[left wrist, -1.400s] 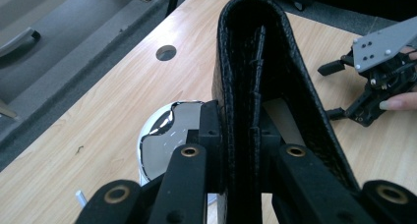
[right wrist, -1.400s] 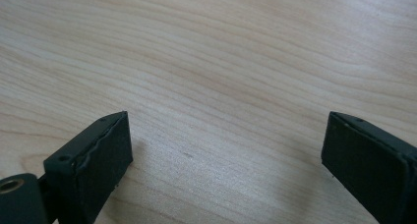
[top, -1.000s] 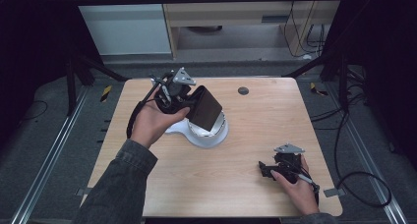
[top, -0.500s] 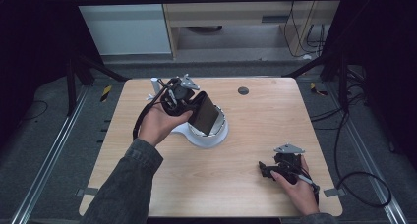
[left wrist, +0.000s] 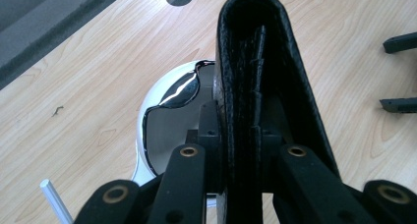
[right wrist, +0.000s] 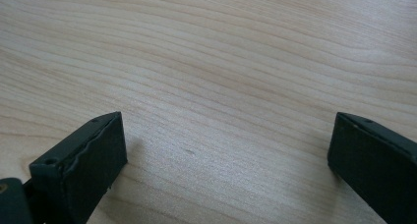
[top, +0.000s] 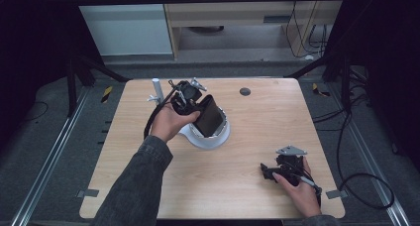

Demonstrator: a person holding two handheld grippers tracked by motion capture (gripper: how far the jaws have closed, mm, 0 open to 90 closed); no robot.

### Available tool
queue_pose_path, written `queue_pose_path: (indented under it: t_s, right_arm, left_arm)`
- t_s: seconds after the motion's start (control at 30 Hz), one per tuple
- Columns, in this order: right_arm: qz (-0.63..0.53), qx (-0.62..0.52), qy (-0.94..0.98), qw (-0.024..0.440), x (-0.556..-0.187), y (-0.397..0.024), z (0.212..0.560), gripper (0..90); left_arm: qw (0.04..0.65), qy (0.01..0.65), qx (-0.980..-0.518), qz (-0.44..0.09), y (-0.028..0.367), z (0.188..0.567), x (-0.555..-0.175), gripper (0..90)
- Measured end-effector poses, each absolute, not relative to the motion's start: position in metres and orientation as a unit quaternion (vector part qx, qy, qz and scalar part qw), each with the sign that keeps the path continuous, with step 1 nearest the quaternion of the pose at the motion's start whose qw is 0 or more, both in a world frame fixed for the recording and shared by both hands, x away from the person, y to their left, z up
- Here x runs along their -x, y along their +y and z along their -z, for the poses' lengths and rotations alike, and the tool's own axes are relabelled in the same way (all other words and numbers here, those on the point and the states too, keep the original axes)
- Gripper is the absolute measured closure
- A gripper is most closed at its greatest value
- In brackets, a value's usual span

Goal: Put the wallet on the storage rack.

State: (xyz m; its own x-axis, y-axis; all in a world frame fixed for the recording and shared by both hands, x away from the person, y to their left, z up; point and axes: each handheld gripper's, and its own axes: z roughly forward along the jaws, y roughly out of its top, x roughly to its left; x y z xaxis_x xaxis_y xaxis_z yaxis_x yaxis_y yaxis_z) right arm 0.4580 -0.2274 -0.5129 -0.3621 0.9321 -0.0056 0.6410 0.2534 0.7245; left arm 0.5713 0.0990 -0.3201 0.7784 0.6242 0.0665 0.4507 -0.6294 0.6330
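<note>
From above, your left gripper (top: 190, 99) holds a black wallet (top: 209, 117) over the white bowl (top: 213, 137). Along its fingers, the wallet (left wrist: 255, 86) is clamped edge-on; it could slip sideways. Your right gripper's fingers (right wrist: 78, 170) gape empty over the bench (right wrist: 221, 62).

Left hand (top: 168, 121), forearm reaching forward over the table, holds the left gripper (top: 195, 103) with its jaws clamped on a black leather case (left wrist: 255, 86). Right hand (top: 297, 184) rests near the table's right front corner, holding the right gripper (top: 267, 172) with jaws spread wide, low over the wood.
</note>
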Motion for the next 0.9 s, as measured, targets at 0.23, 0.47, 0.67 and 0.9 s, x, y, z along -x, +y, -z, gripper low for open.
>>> queue_pose_path:
  t_s: [0.23, 0.47, 0.67, 0.9]
  right_arm:
    - [-0.325, -0.519, 0.758, 0.225, -0.458, -0.227, 0.513, 1.6]
    - [-0.324, -0.515, 0.76, 0.227, -0.458, -0.227, 0.513, 1.5]
    - [-0.326, -0.515, 0.76, 0.226, -0.457, -0.227, 0.513, 1.6]
    - [-0.325, -0.513, 0.761, 0.226, -0.457, -0.226, 0.513, 1.5]
  left_arm:
    - [0.311, 0.319, -0.885, -0.137, 0.102, 0.324, -0.582, 78.8]
    - [0.318, 0.323, -0.878, -0.154, 0.102, 0.326, -0.581, 67.5]
    - [0.33, 0.324, -0.867, -0.185, 0.108, 0.318, -0.573, 65.5]
    - [0.36, 0.318, -0.848, -0.223, 0.121, 0.297, -0.559, 62.5]
